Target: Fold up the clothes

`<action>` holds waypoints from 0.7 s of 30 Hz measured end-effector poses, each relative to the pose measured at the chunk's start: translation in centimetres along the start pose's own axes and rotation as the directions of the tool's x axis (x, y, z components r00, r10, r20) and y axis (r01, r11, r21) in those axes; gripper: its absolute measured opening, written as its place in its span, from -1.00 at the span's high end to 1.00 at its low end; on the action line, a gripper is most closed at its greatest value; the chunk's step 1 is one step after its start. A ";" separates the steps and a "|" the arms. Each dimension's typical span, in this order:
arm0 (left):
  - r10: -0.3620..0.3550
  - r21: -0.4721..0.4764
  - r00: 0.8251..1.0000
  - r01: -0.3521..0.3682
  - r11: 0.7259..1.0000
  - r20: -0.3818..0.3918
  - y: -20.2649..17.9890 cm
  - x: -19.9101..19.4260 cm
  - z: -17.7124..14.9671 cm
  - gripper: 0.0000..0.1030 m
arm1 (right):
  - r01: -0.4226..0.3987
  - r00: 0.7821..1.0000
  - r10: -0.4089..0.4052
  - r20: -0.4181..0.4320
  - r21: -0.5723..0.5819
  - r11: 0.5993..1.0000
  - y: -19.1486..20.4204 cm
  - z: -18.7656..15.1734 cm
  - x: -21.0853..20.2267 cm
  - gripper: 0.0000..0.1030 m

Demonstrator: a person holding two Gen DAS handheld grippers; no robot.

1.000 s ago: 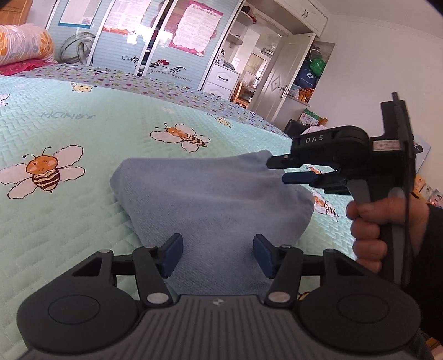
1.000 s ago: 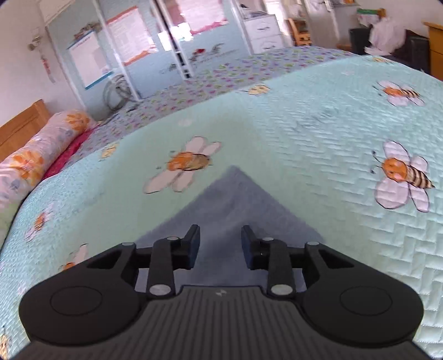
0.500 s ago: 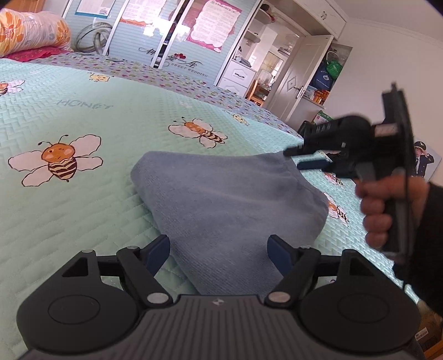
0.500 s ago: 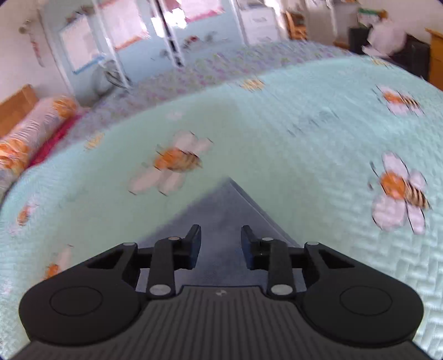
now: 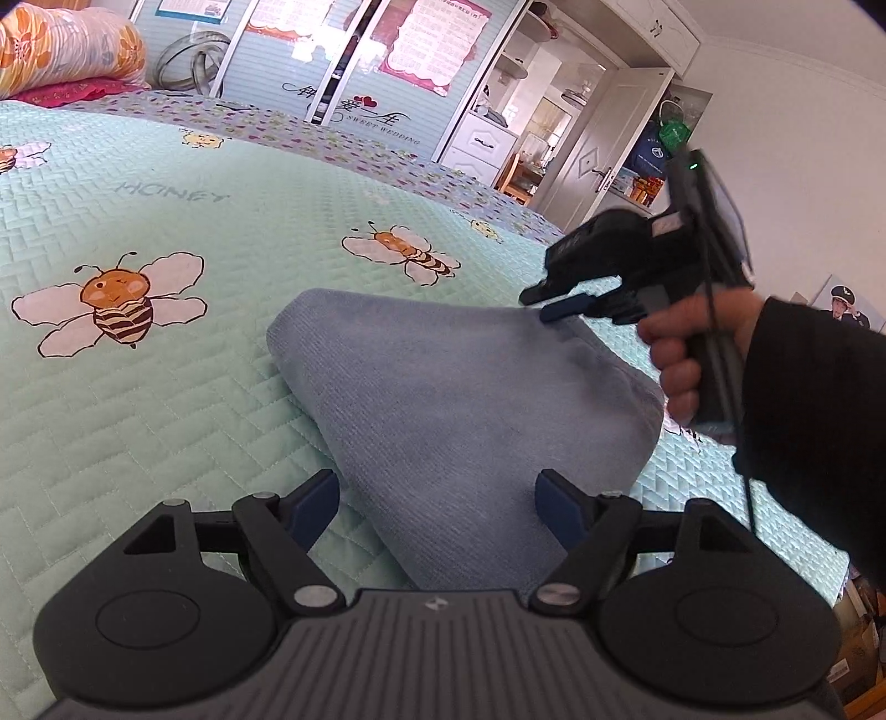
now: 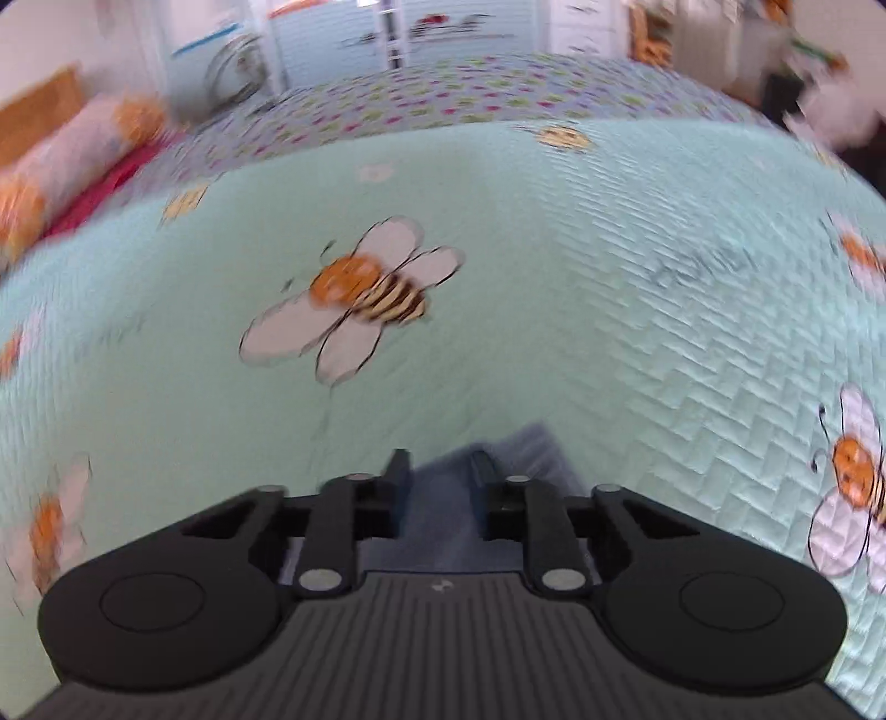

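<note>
we spread the left gripper (image 5: 437,501) wider over the blue cloth (image 5: 470,399) | right gripper (image 6: 437,479) jaws are closing, cloth corner between them | right gripper shifts toward 3 o'clock of the cloth

I'm looking across a mint-green quilted bedspread (image 5: 232,232) printed with cartoon bees (image 5: 113,302) and the word HONEY (image 5: 171,193). Its far border is dotted purple. A floral bolster (image 5: 61,44) lies at the headboard end. Behind it stand a wardrobe (image 5: 354,66) hung with posters and an open white door (image 5: 609,144).
</note>
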State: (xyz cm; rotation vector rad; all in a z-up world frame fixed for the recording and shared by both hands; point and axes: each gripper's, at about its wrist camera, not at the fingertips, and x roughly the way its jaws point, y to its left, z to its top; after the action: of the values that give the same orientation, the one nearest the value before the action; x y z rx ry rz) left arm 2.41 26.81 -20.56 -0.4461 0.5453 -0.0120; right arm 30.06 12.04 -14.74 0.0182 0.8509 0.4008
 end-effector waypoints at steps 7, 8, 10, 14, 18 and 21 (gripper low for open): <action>-0.028 0.055 0.995 0.023 0.998 0.097 -1.3 -1.8 0.0 -0.57 | -0.061 0.997 0.057 -0.047 -0.092 0.994 2.3 -2.6 -1.5 0.09; -0.043 0.068 0.995 0.037 0.997 0.089 -1.6 -1.8 -0.1 -0.57 | -0.016 0.999 0.010 -0.046 -0.124 0.992 1.9 -2.8 -0.9 0.09; -0.068 0.098 0.995 0.061 0.993 0.073 -2.2 -1.7 -0.4 -0.57 | 0.050 0.999 -0.050 0.003 -0.119 0.992 -0.1 -2.3 -0.7 0.32; -0.081 0.168 0.996 0.073 0.983 0.038 -3.6 -1.1 -1.1 -0.59 | 0.017 1.000 -0.014 0.027 -0.097 0.995 -0.3 -2.9 -2.9 0.23; -0.057 0.220 0.998 0.054 0.974 0.010 -4.2 -0.5 -1.8 -0.61 | 0.062 0.998 -0.061 0.010 -0.141 0.988 -0.2 -4.2 -3.8 -0.12; -0.046 0.229 0.999 0.040 0.973 0.021 -4.3 -0.7 -2.0 -0.61 | 0.156 0.988 -0.151 0.045 -0.146 0.977 -1.4 -5.3 -4.4 -0.12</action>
State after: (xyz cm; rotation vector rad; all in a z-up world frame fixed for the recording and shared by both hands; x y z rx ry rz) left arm 1.26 22.15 -19.98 -0.2324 0.5016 -0.1095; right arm 24.03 8.42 -15.31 -0.1777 0.7818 0.3172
